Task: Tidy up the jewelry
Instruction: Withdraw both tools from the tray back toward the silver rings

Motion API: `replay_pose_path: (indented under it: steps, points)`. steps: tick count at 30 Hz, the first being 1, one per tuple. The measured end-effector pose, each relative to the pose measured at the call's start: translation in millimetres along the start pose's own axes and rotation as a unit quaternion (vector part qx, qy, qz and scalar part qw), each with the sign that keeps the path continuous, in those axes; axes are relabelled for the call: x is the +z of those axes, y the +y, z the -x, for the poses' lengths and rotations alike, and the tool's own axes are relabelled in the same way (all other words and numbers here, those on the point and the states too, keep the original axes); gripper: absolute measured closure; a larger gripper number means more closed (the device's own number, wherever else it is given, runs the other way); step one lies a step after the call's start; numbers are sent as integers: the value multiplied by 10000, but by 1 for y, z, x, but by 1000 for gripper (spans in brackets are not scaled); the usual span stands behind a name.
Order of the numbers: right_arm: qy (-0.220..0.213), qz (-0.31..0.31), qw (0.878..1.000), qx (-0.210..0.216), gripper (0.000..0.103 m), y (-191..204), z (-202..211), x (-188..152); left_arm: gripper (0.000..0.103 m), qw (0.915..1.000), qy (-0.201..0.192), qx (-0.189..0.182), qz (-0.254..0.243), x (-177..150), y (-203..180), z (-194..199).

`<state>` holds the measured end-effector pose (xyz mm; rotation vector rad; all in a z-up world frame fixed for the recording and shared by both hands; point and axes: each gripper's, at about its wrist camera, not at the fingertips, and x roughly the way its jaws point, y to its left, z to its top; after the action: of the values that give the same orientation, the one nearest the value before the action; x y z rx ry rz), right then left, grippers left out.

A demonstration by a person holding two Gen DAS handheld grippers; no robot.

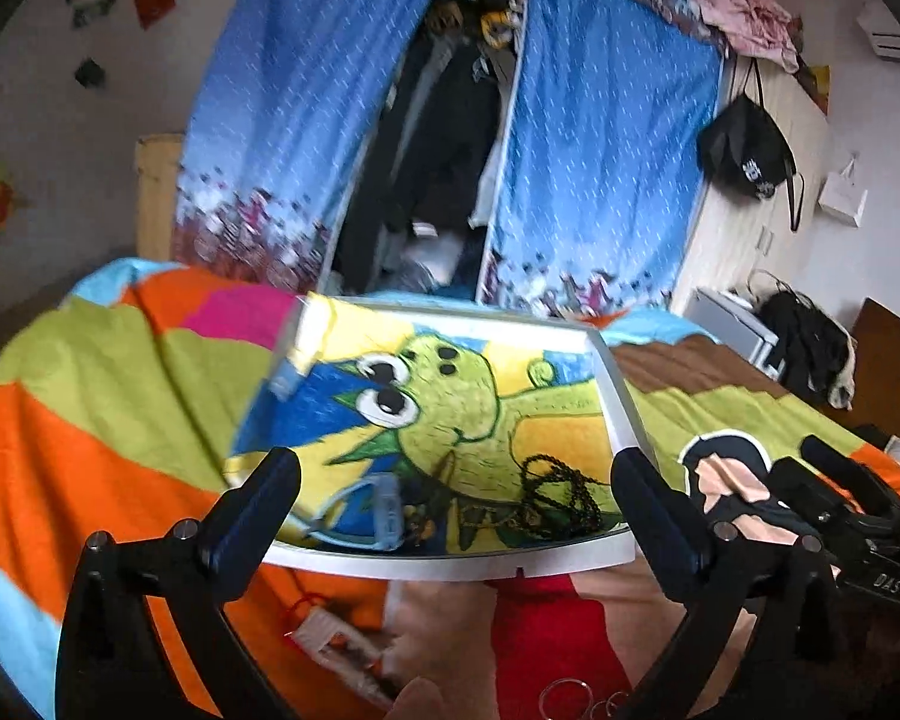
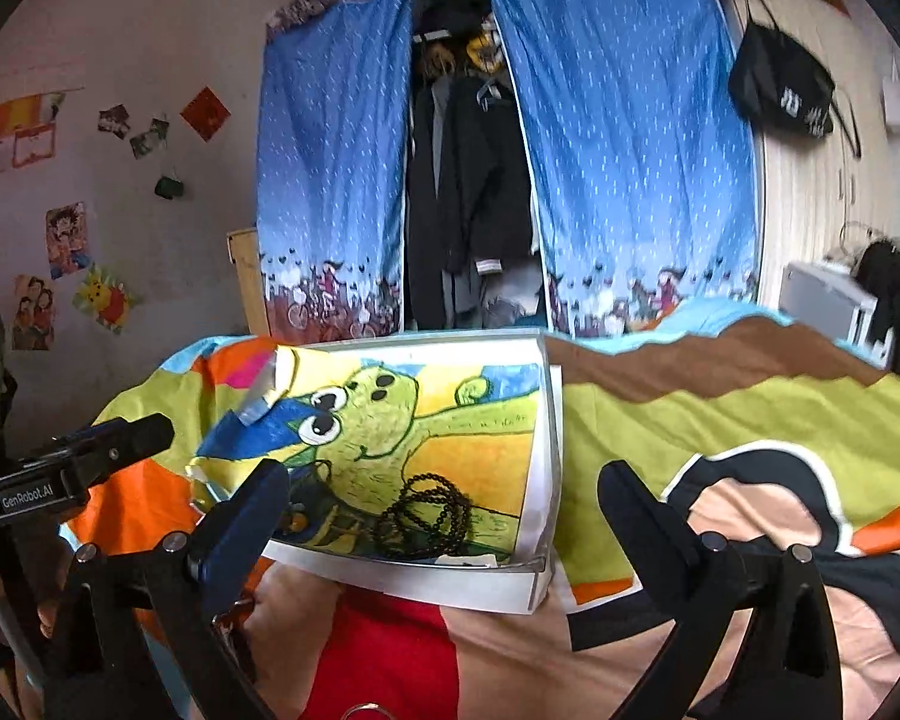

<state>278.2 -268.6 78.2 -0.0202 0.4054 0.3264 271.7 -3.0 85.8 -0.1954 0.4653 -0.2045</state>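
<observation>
Both tools, left [image 1: 456,480] and right [image 2: 444,492], hang with jaws spread wide and nothing between them above a colourful bed [image 1: 90,408]. A white tray [image 1: 450,564] lined with a cartoon drawing lies on the bedspread, a black beaded necklace [image 2: 426,516] coiled near its front edge.

Left claw [image 1: 456,501] and right claw [image 2: 444,510] both gape wide, side by side, seemingly empty.
</observation>
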Motion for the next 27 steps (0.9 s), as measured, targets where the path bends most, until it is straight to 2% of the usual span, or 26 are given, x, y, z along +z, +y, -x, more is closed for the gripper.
replay_pose_path:
  steps: [3,9,16,19,23,27]
  points:
    - [-171,91,9998,-9,0,12,24,-5,1,9994,-268,177,-127,-6,-3,28]
    - [-303,130,9995,-12,0,29,59,-22,1,9977,-466,377,-313,-33,-7,71]
    - [-306,192,9993,-120,0,44,89,-52,1,9970,-428,472,-436,-69,-5,105]
    - [-172,306,9993,-128,0,52,94,-69,1,9966,-305,471,-599,-86,-5,113]
    - [114,465,9988,-122,0,59,94,-94,1,9960,74,474,-752,-112,-3,117]
    - [680,380,9970,35,0,55,78,-123,1,9917,737,511,-917,-142,0,101]
